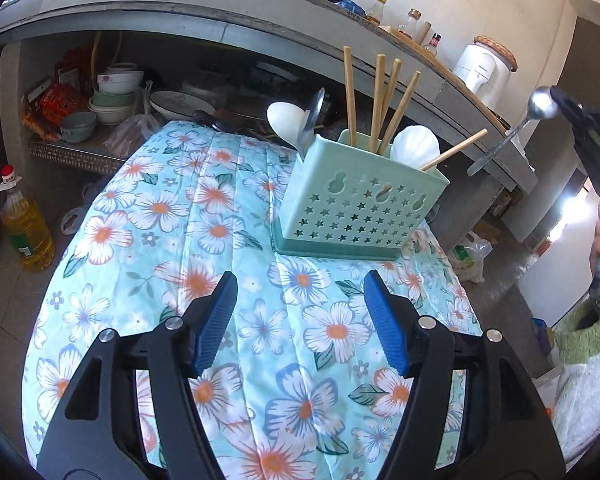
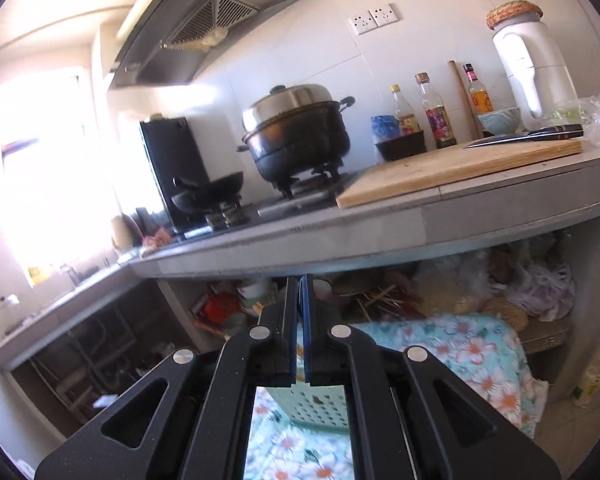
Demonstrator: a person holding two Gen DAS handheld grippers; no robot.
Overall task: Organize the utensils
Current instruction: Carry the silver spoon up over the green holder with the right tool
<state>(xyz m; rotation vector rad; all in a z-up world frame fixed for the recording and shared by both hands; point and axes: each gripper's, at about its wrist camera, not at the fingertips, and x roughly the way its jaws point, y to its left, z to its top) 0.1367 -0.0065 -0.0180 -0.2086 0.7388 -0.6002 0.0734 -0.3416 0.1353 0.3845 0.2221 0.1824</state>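
A green utensil holder (image 1: pixel 360 204) with star cut-outs stands on the floral tablecloth (image 1: pixel 204 240). It holds several wooden chopsticks (image 1: pixel 378 100), two white spoons (image 1: pixel 414 148) and a metal spoon (image 1: pixel 314 120). My left gripper (image 1: pixel 300 320) is open and empty, low over the cloth in front of the holder. My right gripper (image 1: pixel 562 106) is up at the right, shut on a metal spoon (image 1: pixel 512 132) by its bowl, handle hanging down-left above the holder. In the right wrist view the fingers (image 2: pixel 300 320) are closed together and the holder (image 2: pixel 312 408) shows below them.
A grey counter (image 1: pixel 220 12) runs behind the table, with bowls (image 1: pixel 114 96) and packets on the shelf under it. An oil bottle (image 1: pixel 24 224) stands on the floor at the left. The counter bears a pot (image 2: pixel 300 128), cutting board (image 2: pixel 460 168) with knife, and bottles (image 2: pixel 436 112).
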